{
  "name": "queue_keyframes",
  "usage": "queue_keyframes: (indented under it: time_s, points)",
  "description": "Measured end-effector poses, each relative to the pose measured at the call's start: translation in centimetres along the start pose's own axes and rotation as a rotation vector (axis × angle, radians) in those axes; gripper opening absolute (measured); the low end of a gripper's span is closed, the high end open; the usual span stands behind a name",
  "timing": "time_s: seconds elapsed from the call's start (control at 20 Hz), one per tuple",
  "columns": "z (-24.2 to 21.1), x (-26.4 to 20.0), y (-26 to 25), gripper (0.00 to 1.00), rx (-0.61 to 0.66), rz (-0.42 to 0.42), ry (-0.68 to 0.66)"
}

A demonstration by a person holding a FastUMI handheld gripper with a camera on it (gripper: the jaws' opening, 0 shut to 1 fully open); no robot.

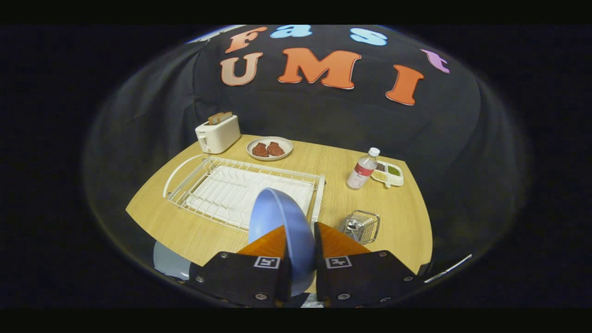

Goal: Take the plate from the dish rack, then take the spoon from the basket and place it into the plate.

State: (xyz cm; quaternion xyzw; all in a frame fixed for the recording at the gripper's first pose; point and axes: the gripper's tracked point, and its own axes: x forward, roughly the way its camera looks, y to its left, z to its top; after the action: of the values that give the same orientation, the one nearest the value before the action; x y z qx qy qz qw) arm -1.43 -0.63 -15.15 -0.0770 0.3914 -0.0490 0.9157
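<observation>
While my tongs (300, 243) stay out of the rack's wires, they are clamped on the rim of the pale blue round plastic plate (277, 222), one finger on each face of it, so the plate stands on edge between them and rises just ahead of the fingertips. I read the first step as all but done: the plate hangs clear above the near corner of the white wire dish rack (240, 189), which sits with its ribbed white drip tray on the light wooden desk (407, 217) and carries no other dish that I can see. What is left, as I judge it, is to set the plate flat on a bare part of the desk, let go of it, and then go for the spoon. The small silvery wire basket (360, 226) stands just beside the rack, near my right-hand finger, and something shiny lies inside it, most likely the spoon, though I cannot make out its shape. Beyond the rack stand a cream two-slot toaster (217, 134) with bread in it and a light round dish (269, 148) of two reddish pieces; farther to the right are a clear plastic bottle with a white cap (363, 169) and a small white divided tray (391, 173) touching or nearly touching it.
</observation>
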Motion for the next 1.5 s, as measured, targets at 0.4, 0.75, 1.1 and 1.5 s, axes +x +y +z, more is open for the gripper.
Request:
queue_keyframes:
  time_s: [0.4,0.75,1.1,1.5]
  points:
    - [-7.8,2.0,0.7,0.21,0.125,0.104,0.074]
    - [-11.8,4.4,2.3,0.21,0.275,0.218,0.090]
    - [-14.2,5.7,2.2,0.26,0.318,0.267,0.082]
    - [-17.4,9.0,1.1,0.39,0.374,0.238,0.097]
